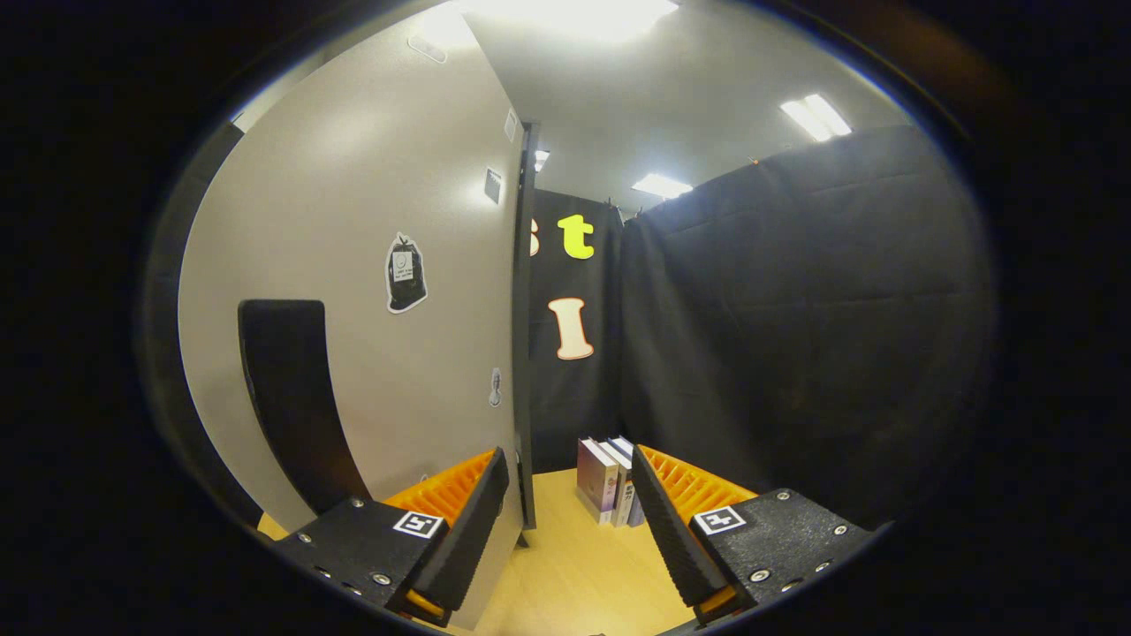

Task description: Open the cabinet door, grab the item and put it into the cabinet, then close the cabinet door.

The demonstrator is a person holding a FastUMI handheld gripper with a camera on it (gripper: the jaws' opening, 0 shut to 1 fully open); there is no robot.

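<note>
— What's nearest?

— The gripper (565, 530), at the bottom middle of the frame. Its fingers stand apart with nothing held; the free edge of the pale cabinet door (371, 291) sits just beside the left finger.

— And the door itself?

— It fills the left half, swung open toward us, with a dark curved handle (292, 406) at lower left and a sticker (406, 274) above it.

— The item?

— A few books (608, 481) stand upright on the wooden table (574, 565), ahead of the fingers, before the black cloth wall (795, 336).
</note>
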